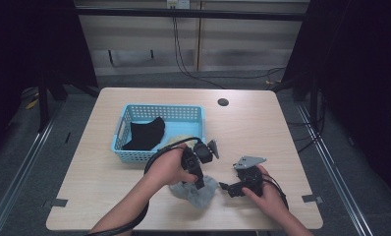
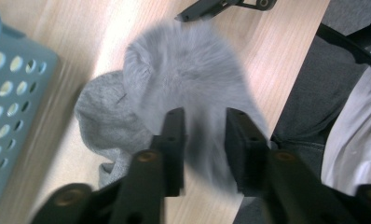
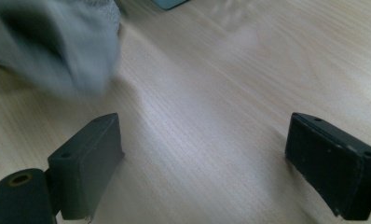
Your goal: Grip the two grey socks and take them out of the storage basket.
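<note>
A grey fuzzy cloth (image 1: 199,195) lies bunched on the wooden table near its front edge. My left gripper (image 1: 199,184) points down onto it. In the left gripper view the cloth (image 2: 183,70) is blurred and runs between the jaws of the left gripper (image 2: 204,117), which stand a little apart without pinching it. My right gripper (image 1: 226,188) rests just right of the cloth and points left at it. Its jaws (image 3: 202,135) stand wide open over bare wood, with the cloth (image 3: 58,46) blurred ahead at the upper left.
A light blue perforated basket (image 1: 159,107) stands behind the left hand, holding a black cloth (image 1: 147,133) and something pale (image 1: 176,140). The basket's wall (image 2: 6,93) is close on the left gripper's left. A round hole (image 1: 223,102) sits at the table's back.
</note>
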